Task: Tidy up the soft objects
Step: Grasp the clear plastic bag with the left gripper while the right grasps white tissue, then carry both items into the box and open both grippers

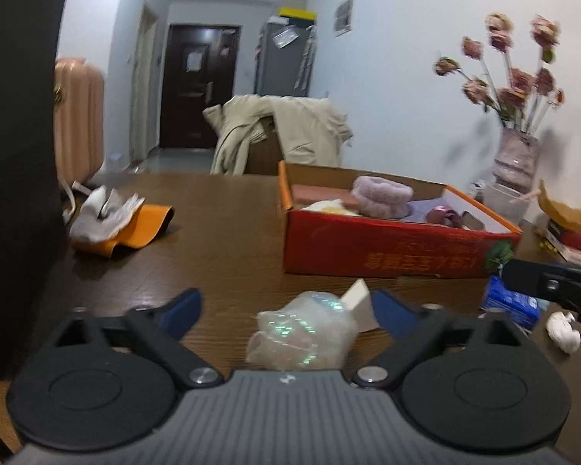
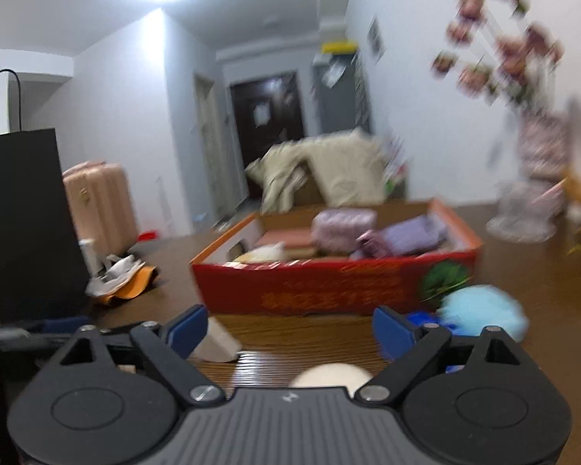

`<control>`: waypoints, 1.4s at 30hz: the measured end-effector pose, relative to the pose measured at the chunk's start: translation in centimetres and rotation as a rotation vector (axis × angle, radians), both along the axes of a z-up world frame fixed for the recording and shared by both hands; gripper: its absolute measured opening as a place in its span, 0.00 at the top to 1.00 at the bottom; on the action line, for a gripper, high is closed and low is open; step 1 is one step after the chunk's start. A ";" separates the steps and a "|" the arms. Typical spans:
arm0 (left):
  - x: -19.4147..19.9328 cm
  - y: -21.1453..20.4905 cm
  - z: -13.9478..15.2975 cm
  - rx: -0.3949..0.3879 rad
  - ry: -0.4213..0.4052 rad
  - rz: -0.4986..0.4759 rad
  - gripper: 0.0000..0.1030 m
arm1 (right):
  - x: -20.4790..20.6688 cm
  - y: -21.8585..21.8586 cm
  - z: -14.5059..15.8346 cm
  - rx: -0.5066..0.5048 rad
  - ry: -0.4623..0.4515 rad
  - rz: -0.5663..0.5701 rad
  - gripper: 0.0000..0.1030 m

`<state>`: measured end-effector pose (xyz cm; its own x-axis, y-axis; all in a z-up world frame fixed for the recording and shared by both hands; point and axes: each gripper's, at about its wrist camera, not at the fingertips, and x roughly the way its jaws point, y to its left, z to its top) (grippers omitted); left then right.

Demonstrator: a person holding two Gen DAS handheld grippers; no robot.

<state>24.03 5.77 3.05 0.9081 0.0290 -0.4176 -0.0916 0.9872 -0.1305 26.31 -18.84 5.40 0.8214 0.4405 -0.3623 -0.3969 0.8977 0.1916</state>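
Note:
A red cardboard box (image 1: 387,246) stands on the brown table and holds a fuzzy lilac band (image 1: 381,195) and other soft items; it also shows in the right wrist view (image 2: 329,290). My left gripper (image 1: 286,308) is open, with a crumpled clear plastic bag (image 1: 302,335) lying between its fingers, not pinched. My right gripper (image 2: 290,329) is open and empty above the table. A pale round soft object (image 2: 331,378) lies just under it. A light blue fluffy ball (image 2: 482,312) sits by its right finger. The right gripper's body shows in the left wrist view (image 1: 554,285).
A white and orange cloth heap (image 1: 112,221) lies at the table's left. A black bag (image 1: 15,155) stands at the far left. A blue tissue pack (image 1: 511,304), a white lump (image 1: 563,333) and a white wedge block (image 1: 362,304) lie nearby. A vase of flowers (image 1: 517,155) stands at the right.

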 end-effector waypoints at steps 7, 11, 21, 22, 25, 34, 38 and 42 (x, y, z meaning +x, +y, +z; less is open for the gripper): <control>1.9 1.8 -1.7 -0.148 0.094 -0.091 0.50 | 4.0 3.3 -1.2 -0.090 0.073 0.070 0.42; 2.4 0.7 -1.8 -0.130 0.099 -0.133 0.67 | 3.5 0.8 -1.4 -0.130 0.061 -0.016 0.43; 1.0 -3.8 0.0 -0.104 0.070 -0.249 0.74 | 0.8 -9.6 -3.2 -0.249 0.127 -0.287 0.42; 1.0 -4.5 0.2 -0.097 0.071 -0.258 0.74 | 1.0 -10.1 -3.5 -0.242 0.135 -0.294 0.42; 0.8 -6.0 0.8 -0.078 0.070 -0.273 0.74 | 1.5 -10.8 -4.3 -0.213 0.167 -0.262 0.60; -0.3 -8.7 1.7 -0.040 0.067 -0.268 0.74 | 0.6 -11.4 -4.4 -0.152 0.176 -0.164 0.84; 0.0 -9.1 2.3 -0.027 0.056 -0.273 0.74 | 0.1 -11.3 -3.5 -0.109 0.146 -0.114 0.85; 2.1 -8.6 4.0 -0.045 0.032 -0.281 0.74 | 1.3 -10.1 -1.3 -0.066 0.093 -0.039 0.85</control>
